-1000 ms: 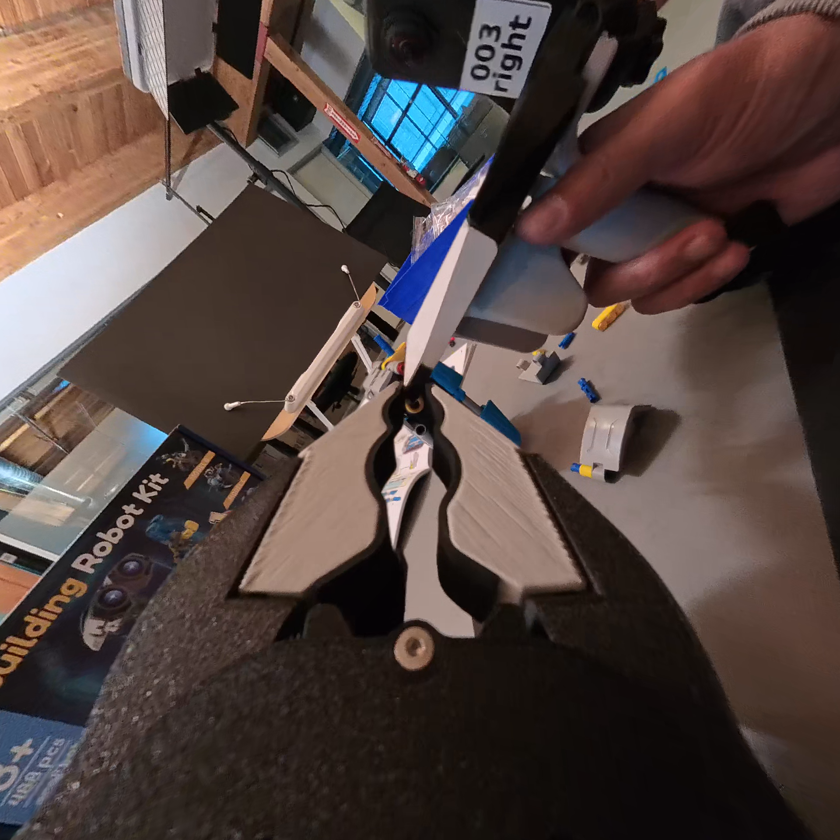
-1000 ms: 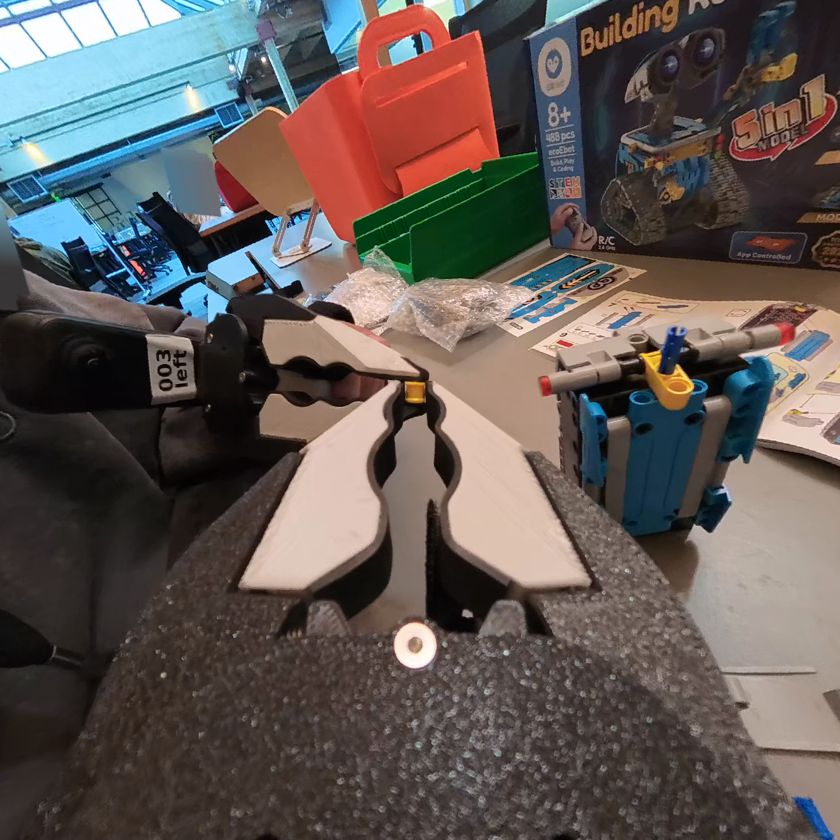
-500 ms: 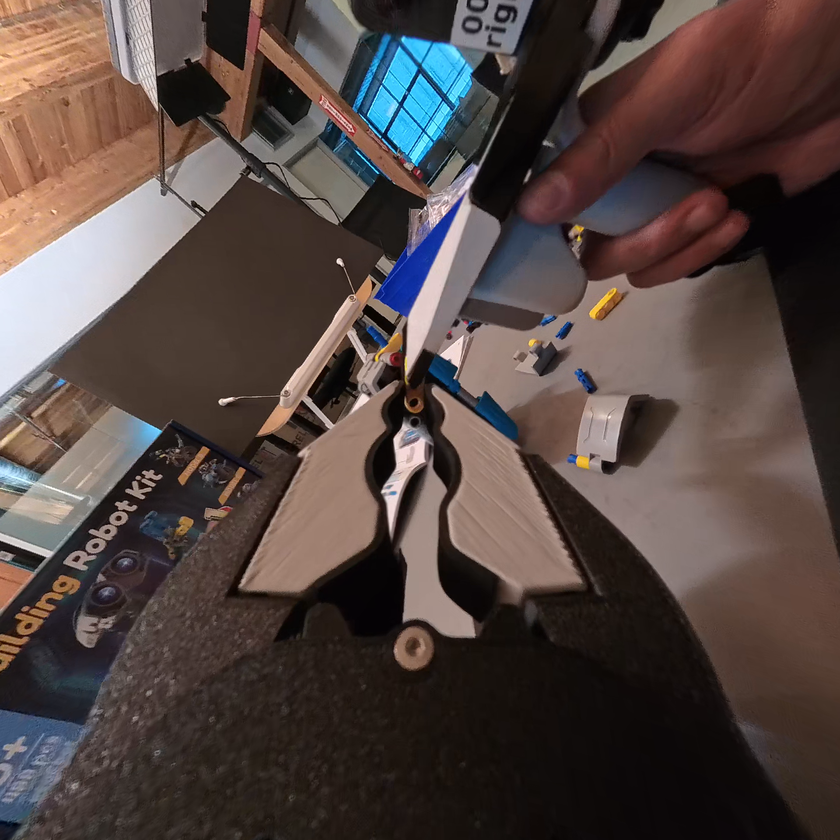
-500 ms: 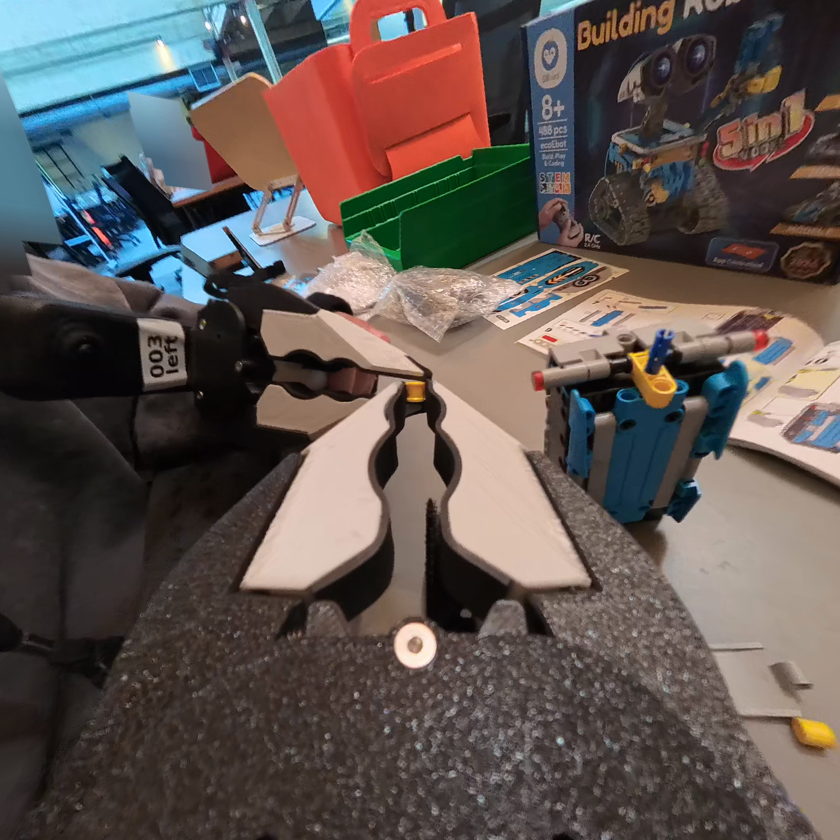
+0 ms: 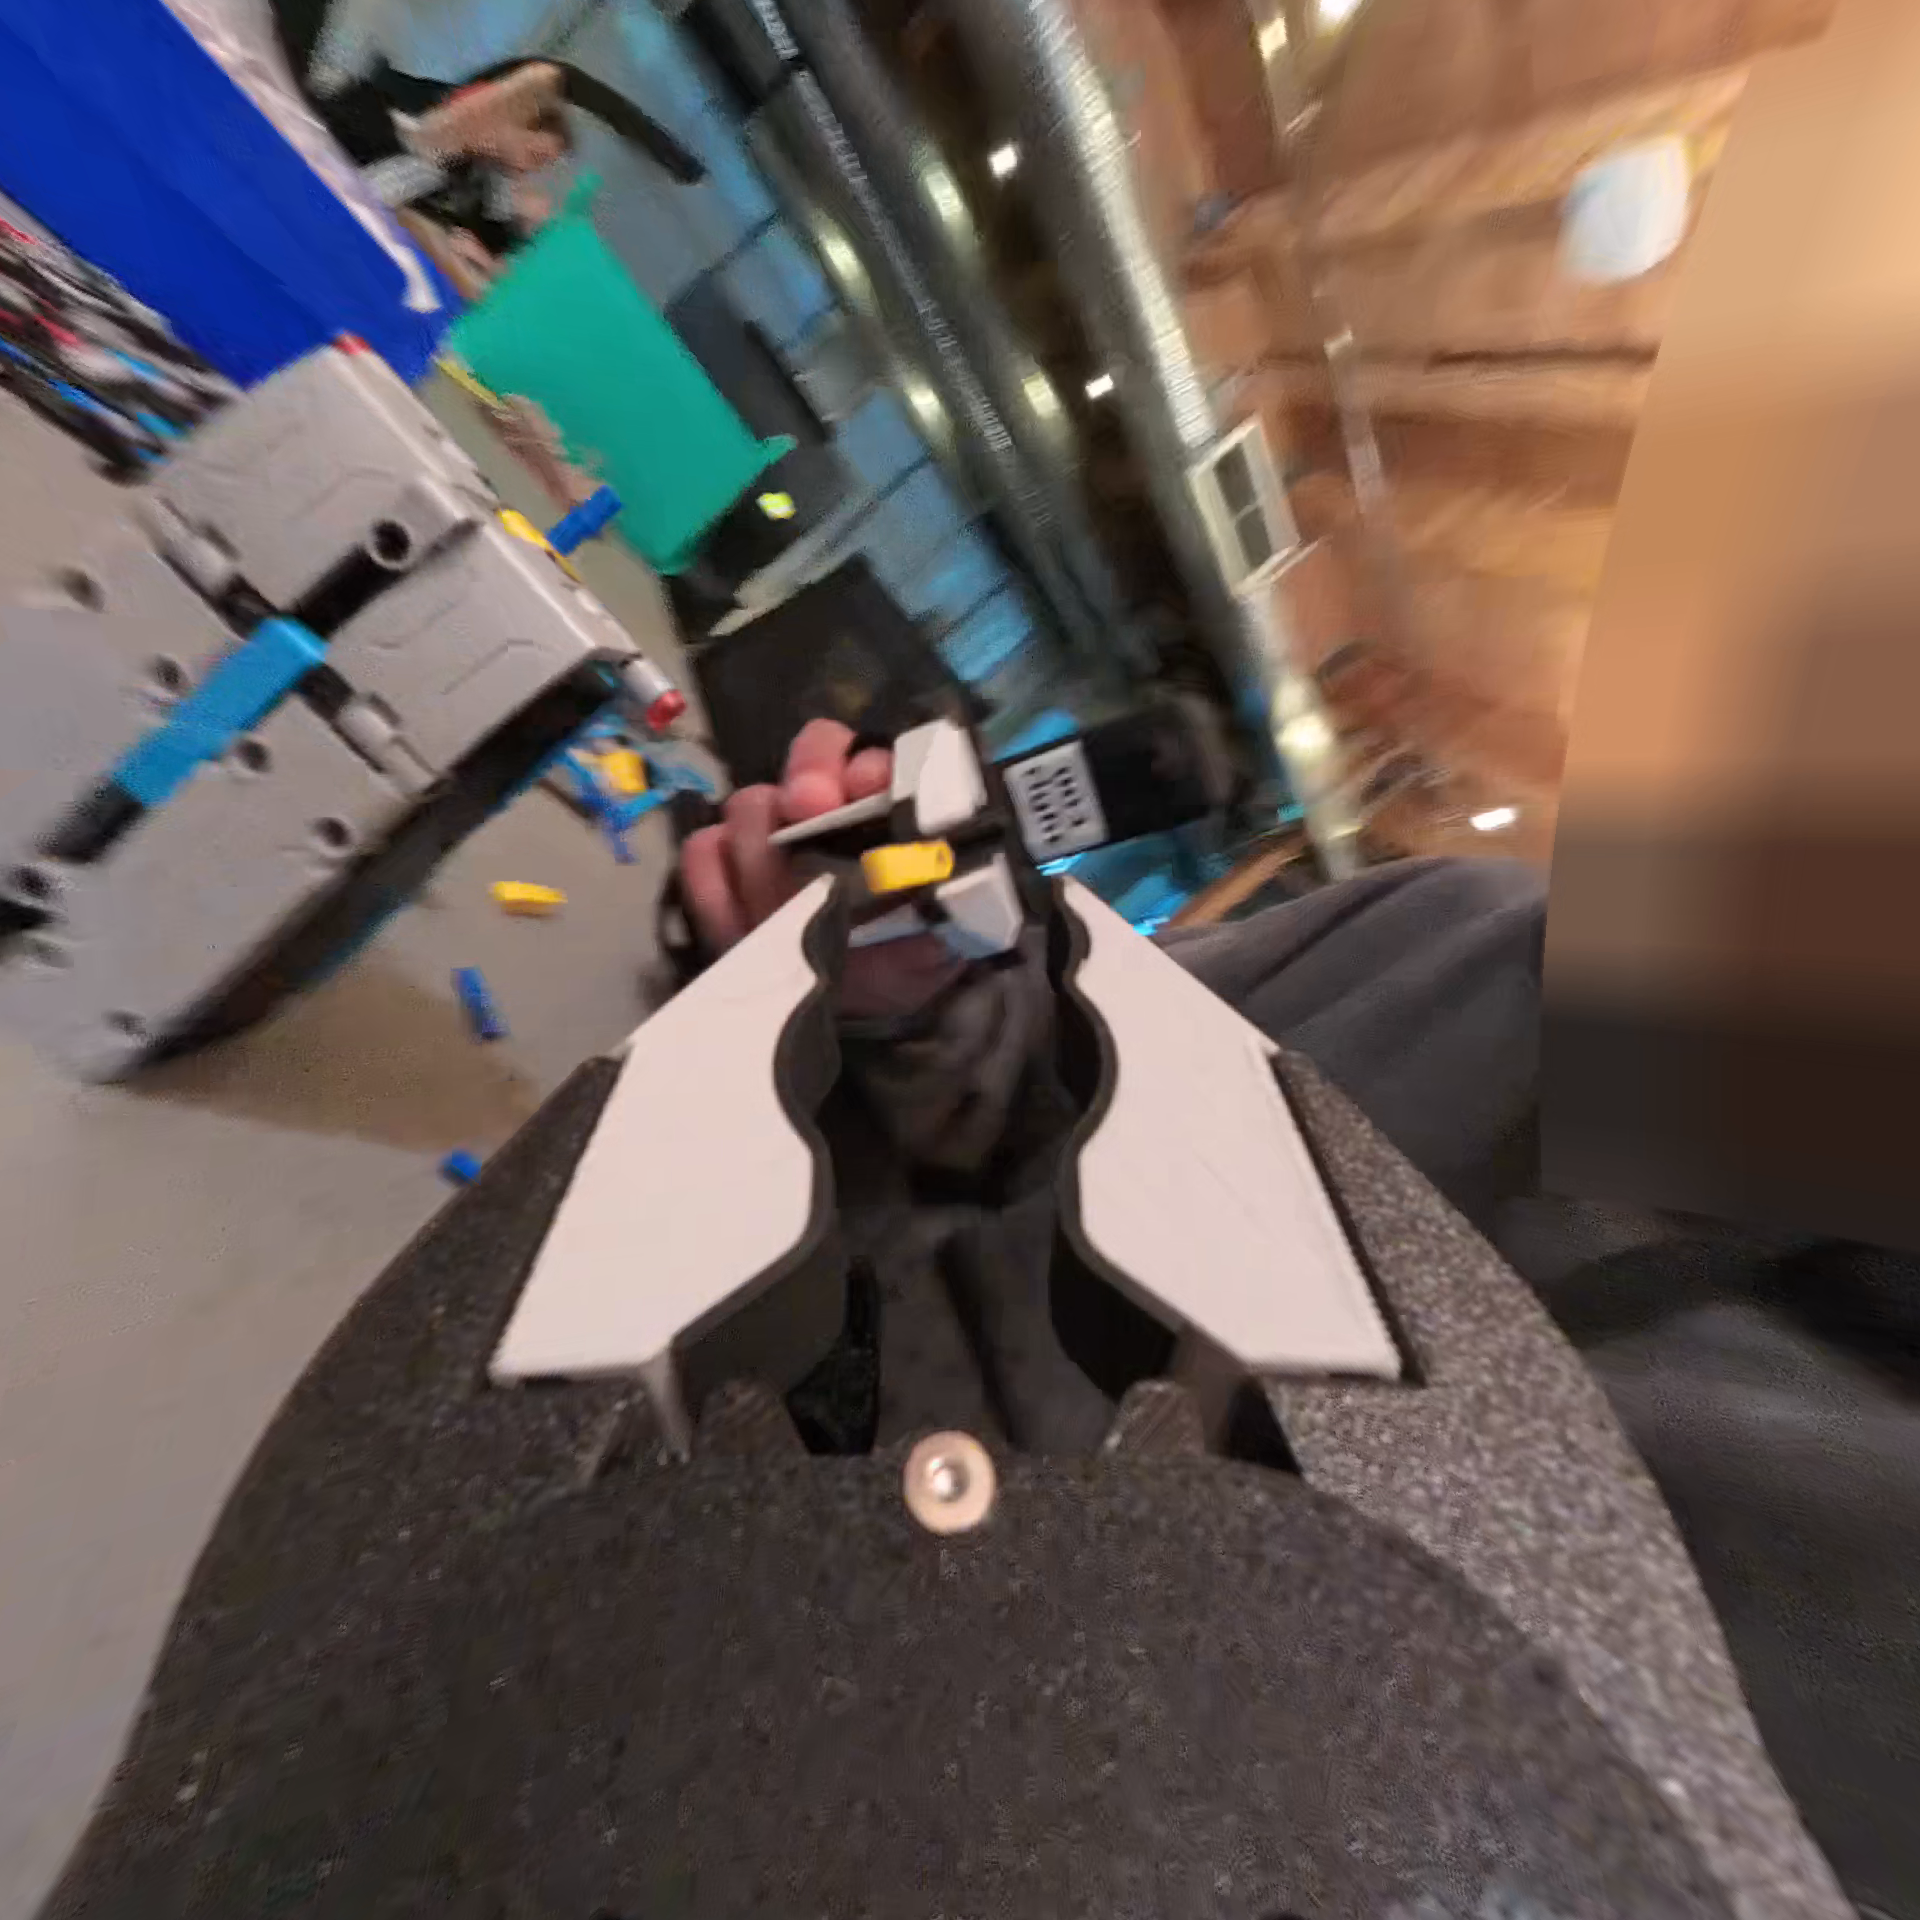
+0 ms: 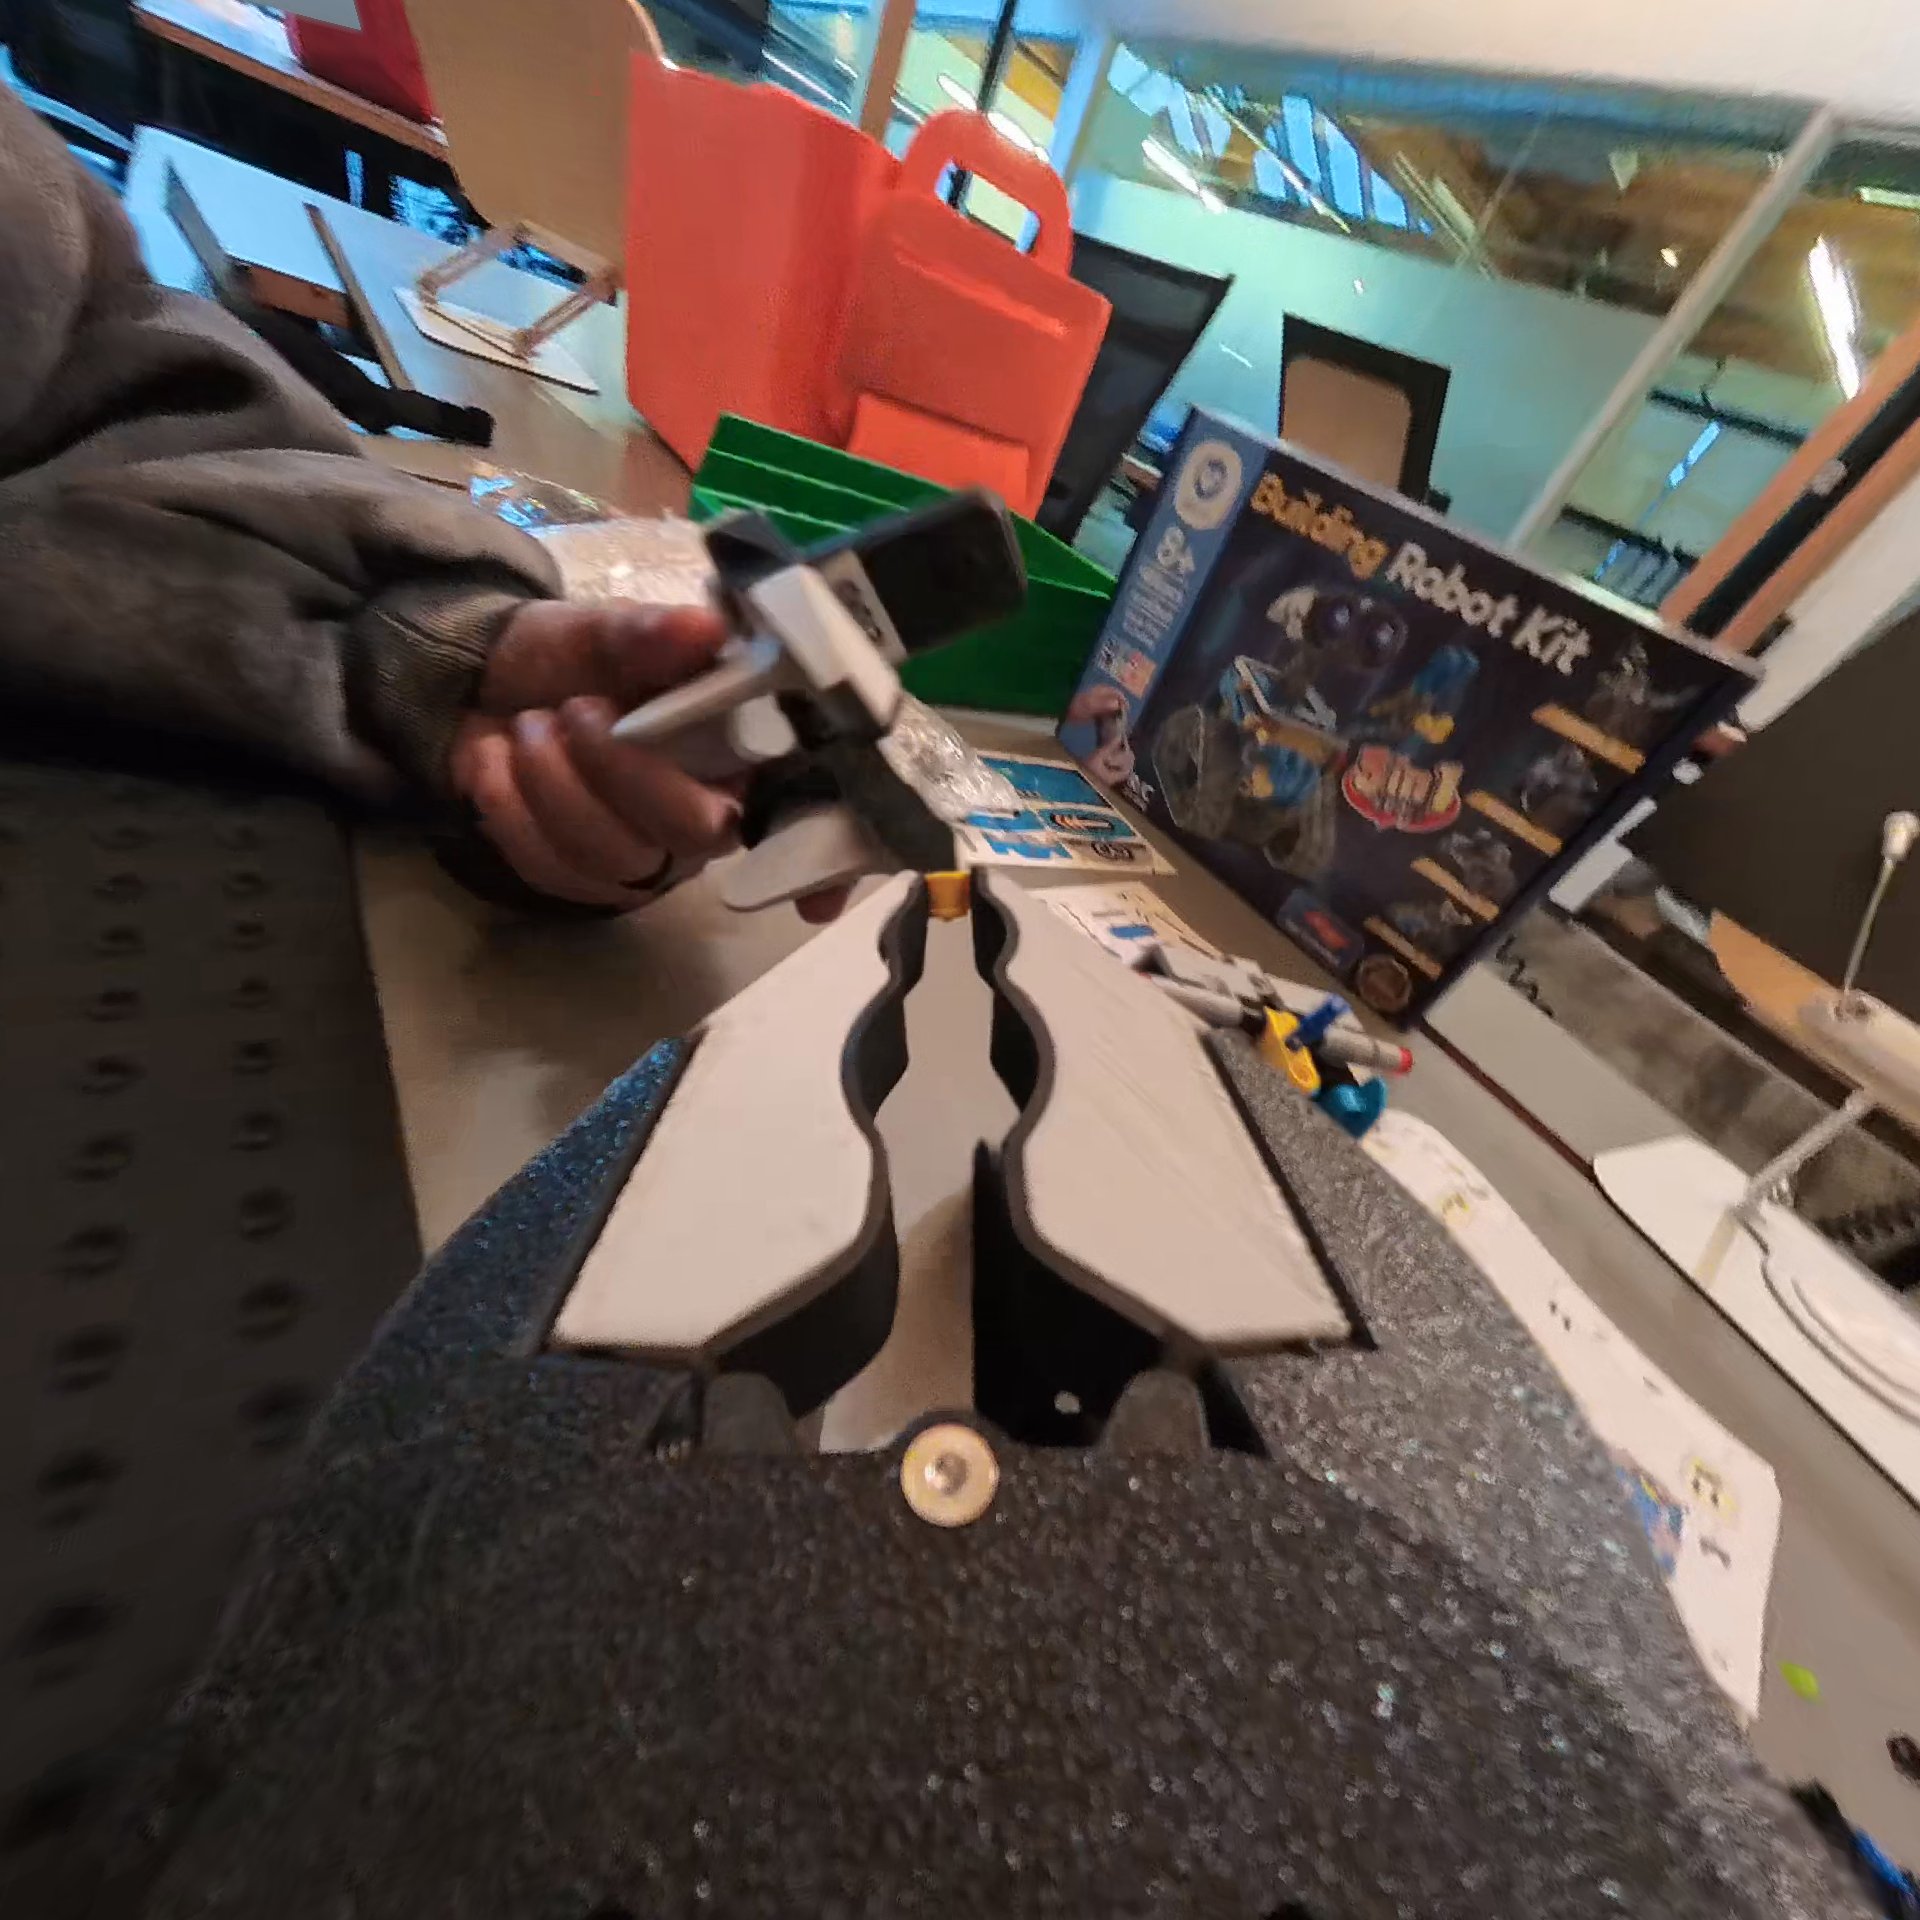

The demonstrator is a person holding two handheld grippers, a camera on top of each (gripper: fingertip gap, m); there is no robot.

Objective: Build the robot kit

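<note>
Left gripper swung round, let go of yellow piece, fingers spread wide. Right gripper pinched yellow piece at its tips. Piece's long side lay across left gripper's gap, just past tips. Grey-blue model sat on desk, right of piece.

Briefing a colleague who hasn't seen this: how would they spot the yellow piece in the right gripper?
Find the big dark toy box standing on the table. In front of it, the right gripper pinches a small yellow piece at its fingertips. Unlike the loose yellow piece lying by the grey and blue model, it is held off the table.
</note>
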